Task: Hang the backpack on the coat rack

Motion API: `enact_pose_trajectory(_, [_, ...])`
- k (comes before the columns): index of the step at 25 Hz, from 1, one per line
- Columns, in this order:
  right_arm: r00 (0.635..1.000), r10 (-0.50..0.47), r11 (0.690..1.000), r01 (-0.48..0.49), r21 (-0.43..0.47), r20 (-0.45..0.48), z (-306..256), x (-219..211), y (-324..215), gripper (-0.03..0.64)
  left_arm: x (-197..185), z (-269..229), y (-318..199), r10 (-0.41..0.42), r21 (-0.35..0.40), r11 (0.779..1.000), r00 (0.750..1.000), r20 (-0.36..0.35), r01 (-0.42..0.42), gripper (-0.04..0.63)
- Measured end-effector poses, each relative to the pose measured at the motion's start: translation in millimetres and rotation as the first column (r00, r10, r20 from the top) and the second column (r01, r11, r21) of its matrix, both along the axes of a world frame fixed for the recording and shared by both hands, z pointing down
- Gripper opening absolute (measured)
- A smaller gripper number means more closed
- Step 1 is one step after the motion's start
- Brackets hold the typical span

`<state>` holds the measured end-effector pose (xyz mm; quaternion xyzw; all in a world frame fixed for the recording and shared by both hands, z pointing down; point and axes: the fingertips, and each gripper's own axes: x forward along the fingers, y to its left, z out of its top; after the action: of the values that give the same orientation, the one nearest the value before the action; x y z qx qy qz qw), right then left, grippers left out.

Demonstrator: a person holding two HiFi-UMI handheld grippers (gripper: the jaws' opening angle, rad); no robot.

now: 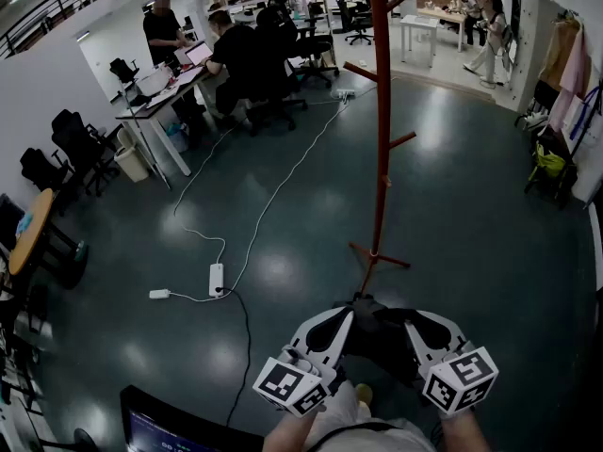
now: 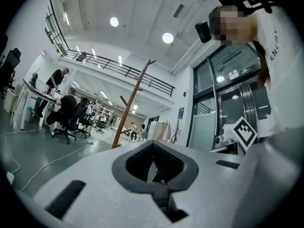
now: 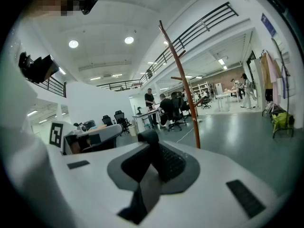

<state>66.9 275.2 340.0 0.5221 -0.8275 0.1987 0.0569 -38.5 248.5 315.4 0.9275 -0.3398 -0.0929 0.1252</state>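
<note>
Black backpack held low between left gripper and right gripper, fingers of both clamped narrow on its straps. Coat rack just ahead, bare floor around it. Power strip and white cable to left.

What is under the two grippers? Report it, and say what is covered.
A dark backpack hangs between the left gripper and the right gripper. Below it are grey floor and a shoe. The grippers cover its straps.

Coat rack top — beyond the upper edge (head view)
</note>
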Motion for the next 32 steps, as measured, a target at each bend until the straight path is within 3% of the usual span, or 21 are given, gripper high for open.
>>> enact_pose_trajectory(7, [1.0,0.023,0.999,-0.023,-0.026,0.008,20,9,-28,0.044,2,17,-34,0.008,-0.017,1.0,1.0,0.007,-0.007,0.009])
enact_pose_trajectory(14, [1.0,0.008,0.998,-0.007,-0.07,0.001,28,21,-62,0.044,44,25,-89,0.062,-0.041,0.997,0.998,-0.019,-0.063,0.009])
enact_pose_trajectory(24, [0.999,-0.04,0.999,0.038,-0.038,-0.036,28,20,-157,0.044,71,17,-178,0.106,-0.01,0.994,0.994,-0.037,-0.106,0.009])
enact_pose_trajectory(32, [1.0,-0.01,1.0,0.01,-0.007,-0.027,18,31,-236,0.044,87,21,-236,0.134,-0.015,0.991,0.99,-0.049,-0.135,0.009])
